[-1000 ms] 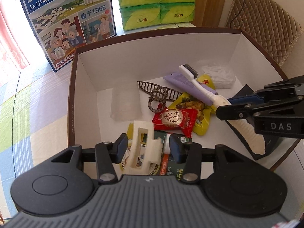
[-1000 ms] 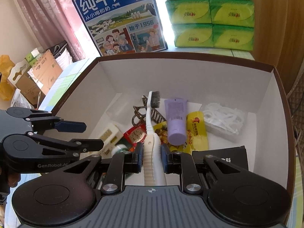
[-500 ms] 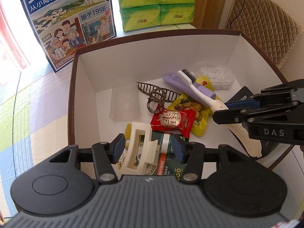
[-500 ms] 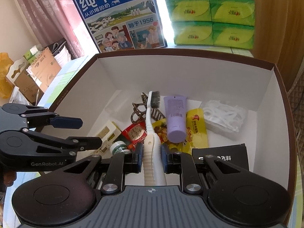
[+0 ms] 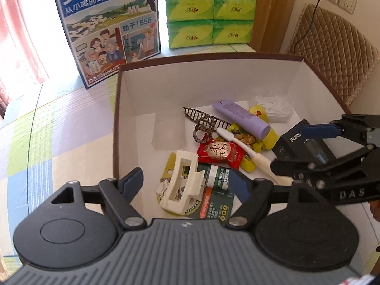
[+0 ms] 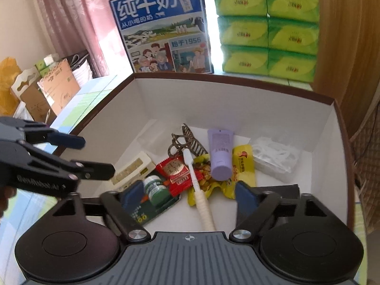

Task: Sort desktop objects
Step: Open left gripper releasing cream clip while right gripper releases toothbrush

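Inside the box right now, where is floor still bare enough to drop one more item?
Bare floor lies along the box's left wall, left of the cream hair clip, and along the back wall behind the purple tube. The middle is crowded: toothbrush, red snack packet and yellow packets overlap.

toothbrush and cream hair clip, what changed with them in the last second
Both were let go. The right tongs opened and the toothbrush now lies flipped, bristles down, across the snack packets. The left tongs opened too, leaving the cream hair clip on the green card. The purple tube, red packet and brown box stayed put.
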The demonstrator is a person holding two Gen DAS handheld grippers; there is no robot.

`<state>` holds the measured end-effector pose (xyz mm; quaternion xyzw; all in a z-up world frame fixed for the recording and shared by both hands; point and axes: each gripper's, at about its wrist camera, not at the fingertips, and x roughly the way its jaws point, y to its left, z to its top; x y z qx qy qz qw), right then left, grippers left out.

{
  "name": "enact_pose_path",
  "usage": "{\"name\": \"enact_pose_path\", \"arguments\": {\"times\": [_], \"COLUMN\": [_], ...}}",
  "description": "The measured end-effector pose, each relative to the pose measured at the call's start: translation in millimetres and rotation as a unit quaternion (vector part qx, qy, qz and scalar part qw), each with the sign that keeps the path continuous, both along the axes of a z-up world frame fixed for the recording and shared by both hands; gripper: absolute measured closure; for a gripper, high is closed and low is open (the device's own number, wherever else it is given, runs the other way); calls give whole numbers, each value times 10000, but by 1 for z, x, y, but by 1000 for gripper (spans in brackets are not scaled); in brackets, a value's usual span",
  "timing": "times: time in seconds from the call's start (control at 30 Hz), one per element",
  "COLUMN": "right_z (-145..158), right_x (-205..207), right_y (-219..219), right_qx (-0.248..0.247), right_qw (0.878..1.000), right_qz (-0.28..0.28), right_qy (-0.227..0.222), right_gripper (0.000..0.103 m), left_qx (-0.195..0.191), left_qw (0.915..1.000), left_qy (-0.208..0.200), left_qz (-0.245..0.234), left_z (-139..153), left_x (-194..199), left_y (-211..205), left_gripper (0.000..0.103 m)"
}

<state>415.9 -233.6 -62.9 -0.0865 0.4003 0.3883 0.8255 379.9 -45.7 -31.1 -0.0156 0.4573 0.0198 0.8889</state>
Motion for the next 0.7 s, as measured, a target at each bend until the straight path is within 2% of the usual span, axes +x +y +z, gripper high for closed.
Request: {"name": "enact_pose_path", "arguments": {"times": [0.07, 0.23, 0.4, 0.7], "right_z": [2, 4, 12, 30], "right_x": [-6, -14, -21, -43], "right_y": [-3, -5, -3, -18], "right_qx": [-35, -111, -325, -321], "right_qw": [10000, 9998, 9986, 9948], "right_qz": [5, -164, -356, -895], "right_qy": [-58, -17, -222, -368], "right_gripper": [13, 7, 2, 2], "left_qx": [-47, -123, -111, -2], "left_qw": [10000, 9996, 9990, 9979], "left_qy": [-70, -223, -389, -650], "left_qz": [14, 79, 165, 66], "left_z": [5, 17, 29, 41], "left_x": [-7, -21, -30, -51], "left_y": [-1, -5, -8, -15], "left_gripper": [20, 17, 11, 4]}}
